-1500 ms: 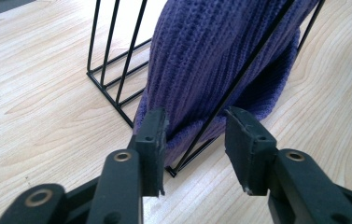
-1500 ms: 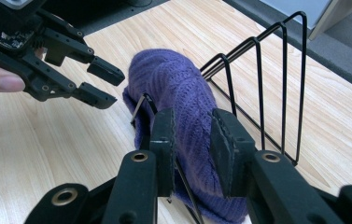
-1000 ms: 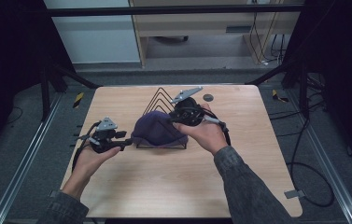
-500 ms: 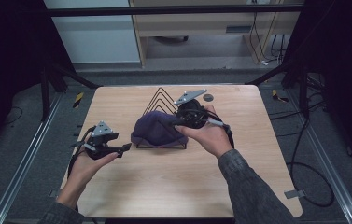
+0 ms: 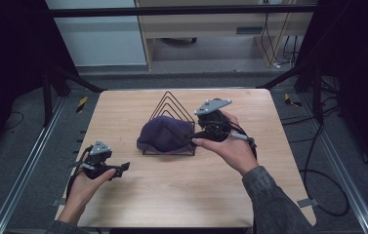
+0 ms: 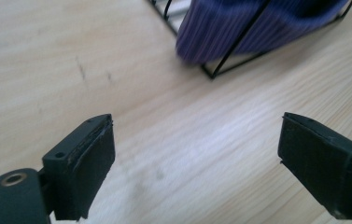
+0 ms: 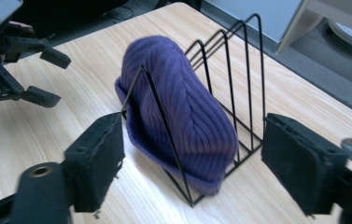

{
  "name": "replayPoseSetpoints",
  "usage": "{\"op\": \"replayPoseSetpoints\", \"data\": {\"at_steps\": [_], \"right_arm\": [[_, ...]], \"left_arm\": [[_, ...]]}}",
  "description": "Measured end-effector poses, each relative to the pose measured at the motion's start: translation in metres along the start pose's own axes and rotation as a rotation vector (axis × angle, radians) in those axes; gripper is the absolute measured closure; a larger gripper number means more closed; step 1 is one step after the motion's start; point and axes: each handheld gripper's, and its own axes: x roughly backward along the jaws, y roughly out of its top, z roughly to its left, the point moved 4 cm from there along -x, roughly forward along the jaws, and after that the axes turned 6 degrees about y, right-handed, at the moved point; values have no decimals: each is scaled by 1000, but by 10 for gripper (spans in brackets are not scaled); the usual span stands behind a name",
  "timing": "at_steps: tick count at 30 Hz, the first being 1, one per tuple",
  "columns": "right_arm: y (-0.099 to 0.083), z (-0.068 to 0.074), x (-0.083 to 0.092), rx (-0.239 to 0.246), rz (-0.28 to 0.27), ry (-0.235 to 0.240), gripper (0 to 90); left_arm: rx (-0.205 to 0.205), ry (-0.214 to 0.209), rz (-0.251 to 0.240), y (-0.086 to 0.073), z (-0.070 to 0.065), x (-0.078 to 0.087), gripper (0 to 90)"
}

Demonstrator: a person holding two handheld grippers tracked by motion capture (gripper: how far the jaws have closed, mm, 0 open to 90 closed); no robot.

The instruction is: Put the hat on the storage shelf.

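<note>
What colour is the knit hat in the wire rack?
Purple, ribbed knit hat; clearest in the right gripper view.

Overhead forward-down view; two close jaw-level views, sharing the hat (image 5: 164,135)

A purple ribbed knit beanie (image 5: 164,135) sat tucked inside a black wire rack (image 5: 172,105) of triangular dividers near the middle of the wooden table. It lay on its side between the wires (its folded brim bulging out past the front divider), slumped and rounded. The rack stood upright, its peaked loops rising above the hat.
</note>
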Motion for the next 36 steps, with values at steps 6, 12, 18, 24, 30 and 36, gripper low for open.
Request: {"op": "replayPoseSetpoints", "data": {"at_steps": [6, 12, 18, 24, 30, 36], "right_arm": [[-16, -5, 16, -9, -24, -17, 129], [-42, -16, 25, -37, -25, -46, 94], [-74, -31, 31, -113, -7, -60, 97], [-104, -42, 33, -163, 9, -63, 98], [-132, -47, 33, -205, 27, -49, 100], [-157, -49, 32, -235, 41, -58, 125]], "left_arm": [[2, 11, 42, -15, 6, -3, 68], [-20, -2, 82, -23, 4, -8, 56], [-36, 2, 100, -26, 4, -10, 54], [-36, 7, 127, -30, 6, -12, 50], [-39, 11, 146, -32, 6, -16, 50], [-44, 8, 159, -33, 6, -16, 50]]}}
